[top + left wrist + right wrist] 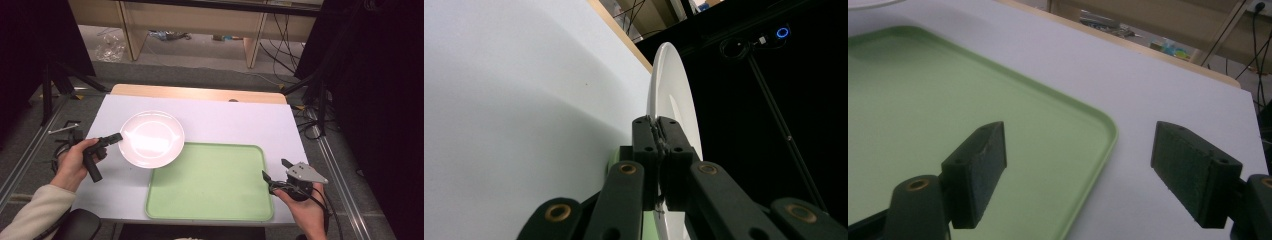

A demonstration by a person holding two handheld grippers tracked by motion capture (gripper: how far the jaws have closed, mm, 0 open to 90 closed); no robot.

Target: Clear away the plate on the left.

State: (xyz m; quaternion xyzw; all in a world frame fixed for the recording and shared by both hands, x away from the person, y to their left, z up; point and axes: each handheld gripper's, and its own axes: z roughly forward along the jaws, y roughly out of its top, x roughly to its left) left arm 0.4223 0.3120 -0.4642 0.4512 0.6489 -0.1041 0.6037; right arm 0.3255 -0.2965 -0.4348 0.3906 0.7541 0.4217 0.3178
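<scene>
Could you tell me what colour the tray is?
Light green; the tray shows best in the high view.

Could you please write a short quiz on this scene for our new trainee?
1. True or false: the left tool is shut on the rim of the plate.
2. What is between the jaws of the right tool? A) the plate B) nothing C) the tray's rim
3. What colour is the tray?

Key:
1. True. The left gripper view shows the jaws pinching the rim.
2. B. The jaws stand wide apart over the tray's corner.
3. Green.
</scene>
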